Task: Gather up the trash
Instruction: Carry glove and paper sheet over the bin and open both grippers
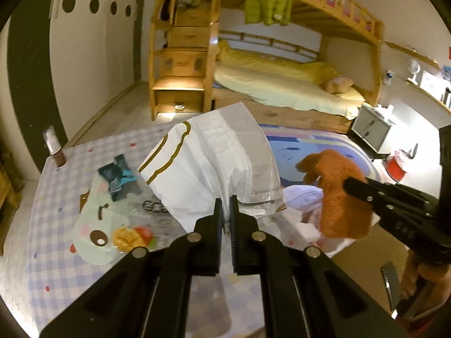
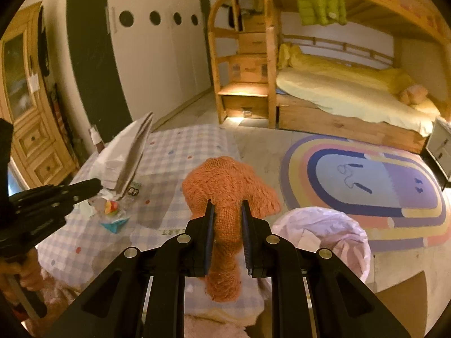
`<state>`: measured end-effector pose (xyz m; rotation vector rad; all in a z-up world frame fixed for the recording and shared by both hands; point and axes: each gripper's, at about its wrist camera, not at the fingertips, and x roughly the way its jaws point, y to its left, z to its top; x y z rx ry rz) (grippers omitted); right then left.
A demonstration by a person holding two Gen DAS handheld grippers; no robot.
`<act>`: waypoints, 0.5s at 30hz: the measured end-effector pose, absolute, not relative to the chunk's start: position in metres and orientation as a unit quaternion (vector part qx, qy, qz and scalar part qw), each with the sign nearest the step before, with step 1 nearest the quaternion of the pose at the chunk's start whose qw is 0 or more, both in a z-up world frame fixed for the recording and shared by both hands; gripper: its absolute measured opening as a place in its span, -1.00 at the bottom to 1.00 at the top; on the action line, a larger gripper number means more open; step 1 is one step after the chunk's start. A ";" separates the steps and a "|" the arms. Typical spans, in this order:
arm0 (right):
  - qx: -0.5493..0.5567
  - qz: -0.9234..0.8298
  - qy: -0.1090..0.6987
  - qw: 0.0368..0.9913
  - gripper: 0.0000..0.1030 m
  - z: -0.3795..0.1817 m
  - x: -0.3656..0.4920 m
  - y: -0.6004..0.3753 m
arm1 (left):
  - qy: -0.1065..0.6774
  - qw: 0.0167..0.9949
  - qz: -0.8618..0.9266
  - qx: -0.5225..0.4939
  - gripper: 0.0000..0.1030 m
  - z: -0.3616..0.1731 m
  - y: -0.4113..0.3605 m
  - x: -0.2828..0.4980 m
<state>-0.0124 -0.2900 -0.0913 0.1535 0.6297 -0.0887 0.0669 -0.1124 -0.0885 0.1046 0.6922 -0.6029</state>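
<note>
Left hand-held gripper (image 1: 226,214) pinched narrow on a white plastic bag (image 1: 214,157), lifted over the checked worktop (image 1: 50,253); thin, light, slippery film, best gripped at a gathered fold; right hand-held gripper (image 2: 227,219) clamps a soft orange knitted item (image 2: 225,191) above the lined bin (image 2: 332,225); limp, easy to snag.

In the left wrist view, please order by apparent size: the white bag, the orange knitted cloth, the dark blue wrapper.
1. white bag, though nearest the camera
2. orange knitted cloth
3. dark blue wrapper

orange knit glove (image 2: 225,219), white bag with gold stripes (image 1: 208,152), lilac checked tablecloth (image 1: 50,242), rainbow rug (image 2: 366,191)
</note>
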 end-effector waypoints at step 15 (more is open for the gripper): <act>0.113 -0.159 0.318 0.928 -0.64 -0.107 -0.060 -0.374 | 0.340 0.846 -0.397 0.107 -0.94 -0.110 -0.247 0.046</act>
